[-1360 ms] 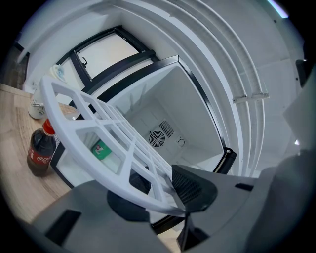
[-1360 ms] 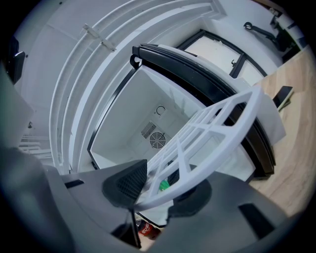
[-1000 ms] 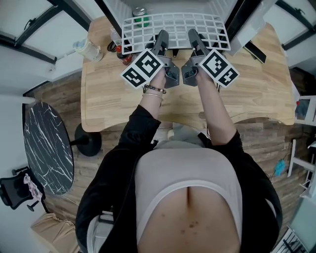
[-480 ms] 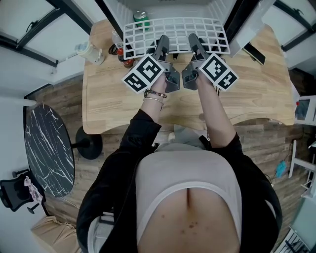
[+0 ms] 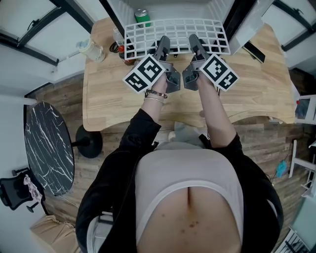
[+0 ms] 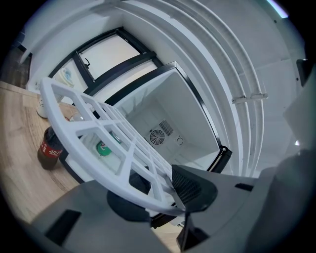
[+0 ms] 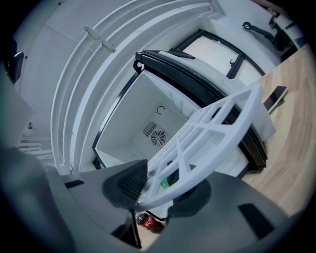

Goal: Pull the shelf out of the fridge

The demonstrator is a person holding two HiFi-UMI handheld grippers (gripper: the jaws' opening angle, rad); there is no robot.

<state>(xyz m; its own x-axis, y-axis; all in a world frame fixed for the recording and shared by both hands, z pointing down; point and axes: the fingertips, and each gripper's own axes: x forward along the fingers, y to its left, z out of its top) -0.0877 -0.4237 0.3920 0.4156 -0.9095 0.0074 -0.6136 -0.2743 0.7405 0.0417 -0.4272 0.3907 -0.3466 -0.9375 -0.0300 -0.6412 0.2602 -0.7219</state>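
Note:
The white grid shelf (image 5: 176, 32) sticks out of the open fridge (image 5: 168, 6) over the far edge of the wooden table (image 5: 113, 99). My left gripper (image 5: 163, 45) is shut on the shelf's front rim, left of its middle. My right gripper (image 5: 193, 43) is shut on the same rim beside it. In the left gripper view the rim of the shelf (image 6: 94, 143) is pinched in my left gripper (image 6: 159, 191), with the fridge's inside (image 6: 163, 126) behind. In the right gripper view the shelf (image 7: 210, 141) is pinched in my right gripper (image 7: 157, 191).
A green can (image 5: 142, 16) stands inside the fridge behind the shelf. A cola bottle (image 6: 49, 148) and a pale jar (image 5: 91, 49) stand on the table left of the fridge. A black flat object (image 5: 256, 51) lies at the right, by the white fridge door (image 5: 247, 24).
The shelf has come a little further out of the fridge together with both grippers. The green can behind it shows more fully now.

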